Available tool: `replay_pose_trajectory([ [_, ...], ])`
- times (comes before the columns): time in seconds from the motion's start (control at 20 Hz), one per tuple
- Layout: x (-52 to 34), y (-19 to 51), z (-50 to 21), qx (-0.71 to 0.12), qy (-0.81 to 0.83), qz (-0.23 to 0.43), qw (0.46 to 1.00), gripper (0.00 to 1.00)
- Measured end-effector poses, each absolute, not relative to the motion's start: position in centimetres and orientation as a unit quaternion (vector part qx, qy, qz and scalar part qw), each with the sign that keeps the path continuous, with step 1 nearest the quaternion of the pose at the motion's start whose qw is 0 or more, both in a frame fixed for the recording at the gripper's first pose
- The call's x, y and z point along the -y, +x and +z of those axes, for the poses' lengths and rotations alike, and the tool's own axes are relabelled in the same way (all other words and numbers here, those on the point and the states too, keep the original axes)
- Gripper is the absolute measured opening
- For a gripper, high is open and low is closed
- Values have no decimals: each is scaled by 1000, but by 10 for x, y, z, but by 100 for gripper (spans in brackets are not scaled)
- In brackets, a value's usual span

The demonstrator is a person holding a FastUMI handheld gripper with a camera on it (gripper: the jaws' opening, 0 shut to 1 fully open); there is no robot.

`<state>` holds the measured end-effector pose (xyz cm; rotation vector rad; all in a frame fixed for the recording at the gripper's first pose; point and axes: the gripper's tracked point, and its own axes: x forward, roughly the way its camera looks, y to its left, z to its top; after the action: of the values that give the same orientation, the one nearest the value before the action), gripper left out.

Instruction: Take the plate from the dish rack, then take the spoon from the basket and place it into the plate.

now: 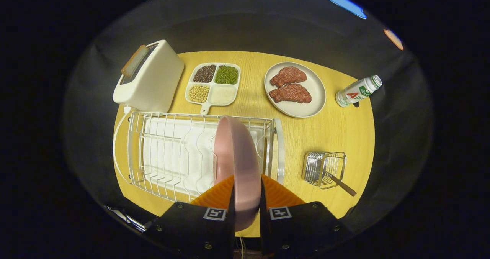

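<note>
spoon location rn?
Gripper view: the spoon leans in the wire basket, right of the dish rack, while the gripper grips the plate.

Pink plate (237, 163) on edge over white wire dish rack (172, 151); spoon (340, 184) leaning in wire basket (325, 169).

Yellow wood table (344, 136). Upper left: white toaster (151, 79), slice of what looks like bread (134, 61) in its slot. Centre top: four-section tray (213, 84) of grains. Right of it: plate with two steaks (294, 89). Far right: small bottle (358, 91), tilted
</note>
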<state>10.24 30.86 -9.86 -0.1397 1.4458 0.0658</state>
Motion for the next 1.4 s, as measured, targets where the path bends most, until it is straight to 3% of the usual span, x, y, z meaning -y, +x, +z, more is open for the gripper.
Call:
replay_pose_trajectory([
  [0.3,-305,127,-59,-634,-134,19,762,26],
  [0.35,-311,126,-53,-633,-127,29,763,20],
  [0.7,-309,100,-38,-637,-55,63,766,20],
  [1.4,-258,-63,-35,-623,67,112,772,20],
])
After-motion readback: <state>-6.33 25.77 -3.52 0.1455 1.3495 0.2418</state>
